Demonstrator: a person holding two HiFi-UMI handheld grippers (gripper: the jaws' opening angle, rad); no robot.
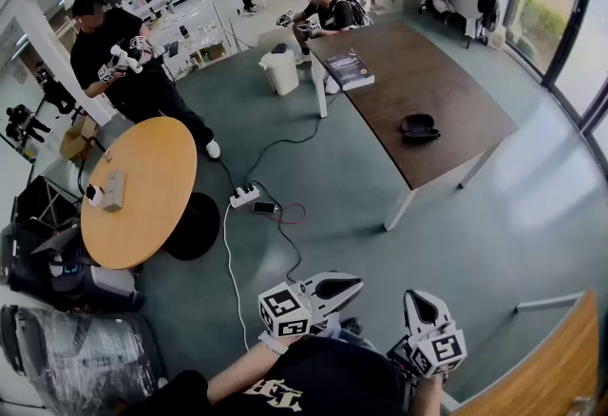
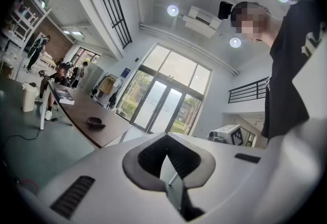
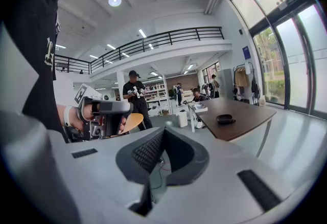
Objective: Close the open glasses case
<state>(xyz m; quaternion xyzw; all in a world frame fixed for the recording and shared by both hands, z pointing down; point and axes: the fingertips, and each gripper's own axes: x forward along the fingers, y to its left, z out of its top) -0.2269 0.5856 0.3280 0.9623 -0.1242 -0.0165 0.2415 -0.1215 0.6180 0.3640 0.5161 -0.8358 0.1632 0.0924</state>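
Open office floor, brown table (image 1: 446, 91) far right, glasses case (image 1: 419, 127) lying open on it.
Left gripper (image 1: 350, 285) and right gripper (image 1: 419, 298) jaws together, empty, well apart from case; walk close first, then press it shut squarely.

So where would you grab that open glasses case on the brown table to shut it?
The glasses case lies open and low on the table, so its lid's rim should face up. Pinch that free edge from above, on the side opposite the hinge, and fold it over. The case is too small here to tell which side the hinge is on.
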